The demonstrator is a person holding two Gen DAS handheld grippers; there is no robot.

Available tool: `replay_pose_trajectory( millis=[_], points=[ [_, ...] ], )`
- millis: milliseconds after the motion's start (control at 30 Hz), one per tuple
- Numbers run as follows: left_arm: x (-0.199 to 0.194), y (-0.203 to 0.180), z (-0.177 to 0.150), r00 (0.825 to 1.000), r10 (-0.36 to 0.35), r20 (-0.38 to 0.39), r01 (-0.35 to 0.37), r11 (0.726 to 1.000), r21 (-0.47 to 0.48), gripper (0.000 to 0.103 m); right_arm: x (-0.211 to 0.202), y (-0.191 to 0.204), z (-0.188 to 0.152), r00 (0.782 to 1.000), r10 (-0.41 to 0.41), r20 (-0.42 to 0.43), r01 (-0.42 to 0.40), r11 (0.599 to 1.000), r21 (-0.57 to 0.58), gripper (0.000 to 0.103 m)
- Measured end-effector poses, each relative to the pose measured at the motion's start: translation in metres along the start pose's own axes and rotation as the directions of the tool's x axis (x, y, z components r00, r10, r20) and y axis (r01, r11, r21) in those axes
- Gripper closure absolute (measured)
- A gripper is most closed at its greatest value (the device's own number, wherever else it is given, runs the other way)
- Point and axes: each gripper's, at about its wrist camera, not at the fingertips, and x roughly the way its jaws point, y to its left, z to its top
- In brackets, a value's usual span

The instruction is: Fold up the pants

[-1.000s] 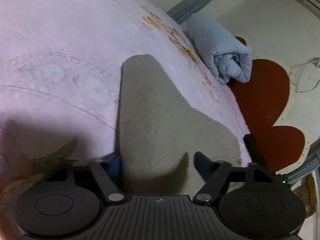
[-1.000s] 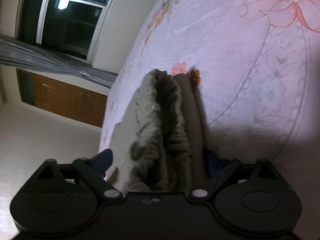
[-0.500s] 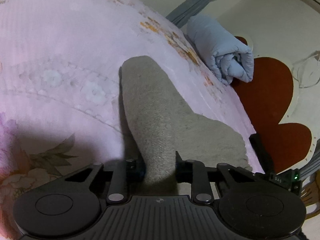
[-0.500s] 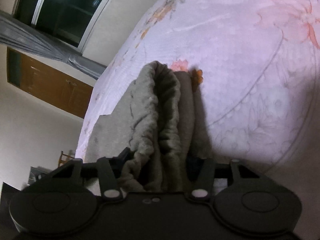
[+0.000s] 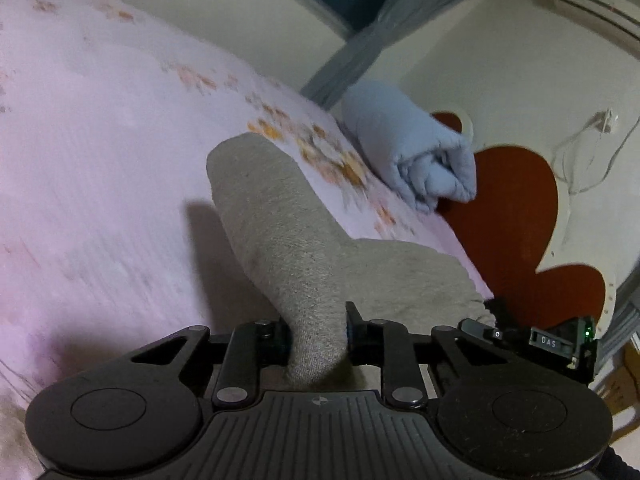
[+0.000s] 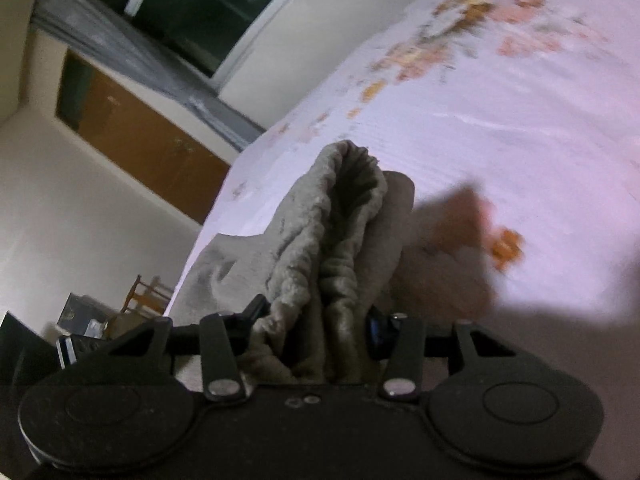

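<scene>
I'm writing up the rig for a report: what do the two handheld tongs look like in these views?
Both are matte black plastic. The left tongs have a ribbed centre plate, two round discs at the sides, linkage bars with silver rivets, and blue-tinted fingers. The right tongs show the same discs and riveted bars, with a smooth centre and a blue finger pad. No sleeves or cables are visible.

A second ago both tools stood open around the pants; since then each has closed on the cloth. The left tool (image 5: 316,334) now pinches a narrowed leg of the pants (image 5: 280,232), lifted off the bed (image 5: 100,140) ahead of it. The right tool (image 6: 316,330) clamps the bunched waistband (image 6: 344,216), raised likewise, its shadow now falling on the bed to the tool's right.
</scene>
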Motion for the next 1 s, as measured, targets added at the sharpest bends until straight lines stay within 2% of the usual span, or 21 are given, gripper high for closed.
replay_pose_trajectory(
  millis=[133, 267, 433, 533, 567, 667, 800, 900, 933, 967, 1000],
  points=[
    [-0.008, 0.023, 0.023, 0.999, 0.030, 0.046, -0.030, 0.999, -0.016, 0.080, 0.029, 0.014, 0.021, 0.999, 0.037, -0.022, -0.038, 0.998, -0.054, 0.064],
    [-0.006, 0.056, 0.043, 0.994, 0.078, 0.079, -0.074, 0.996, -0.046, 0.080, 0.076, 0.021, 0.040, 0.996, 0.068, -0.053, -0.072, 0.995, -0.071, 0.064],
    [0.015, 0.100, 0.056, 0.990, 0.130, 0.060, -0.125, 0.988, -0.091, 0.080, 0.128, 0.010, 0.050, 0.993, 0.079, -0.088, -0.082, 0.996, -0.027, 0.064],
    [0.039, 0.127, 0.050, 0.987, 0.160, 0.015, -0.158, 0.981, -0.109, 0.078, 0.153, -0.017, 0.043, 0.992, 0.031, -0.124, -0.030, 0.999, 0.014, 0.064],
    [0.045, 0.138, 0.045, 0.989, 0.150, 0.007, -0.148, 0.980, -0.132, 0.076, 0.161, -0.033, 0.038, 0.990, 0.003, -0.142, 0.003, 0.999, 0.043, 0.064],
    [0.053, 0.152, 0.031, 0.993, 0.110, 0.041, -0.101, 0.978, -0.184, 0.074, 0.160, -0.059, 0.025, 0.992, 0.063, -0.106, -0.051, 0.991, 0.121, 0.065],
    [0.057, 0.147, 0.029, 0.991, 0.127, 0.034, -0.120, 0.977, -0.179, 0.070, 0.156, -0.052, 0.023, 0.994, 0.046, -0.104, -0.035, 0.994, 0.107, 0.063],
    [0.048, 0.139, 0.030, 0.986, 0.165, 0.037, -0.156, 0.972, -0.174, 0.050, 0.149, -0.049, 0.024, 0.994, 0.064, -0.091, -0.052, 0.991, 0.127, 0.045],
    [0.041, 0.137, 0.029, 0.980, 0.192, 0.046, -0.182, 0.970, -0.161, 0.032, 0.142, -0.049, 0.026, 0.995, 0.064, -0.072, -0.054, 0.989, 0.135, 0.030],
    [0.033, 0.133, 0.030, 0.973, 0.225, 0.056, -0.215, 0.965, -0.148, 0.010, 0.132, -0.049, 0.027, 0.997, 0.062, -0.045, -0.055, 0.989, 0.140, 0.013],
    [0.024, 0.127, 0.030, 0.961, 0.268, 0.071, -0.257, 0.957, -0.135, 0.000, 0.121, -0.047, 0.029, 0.999, 0.041, -0.014, -0.039, 0.990, 0.138, 0.005]
  ],
)
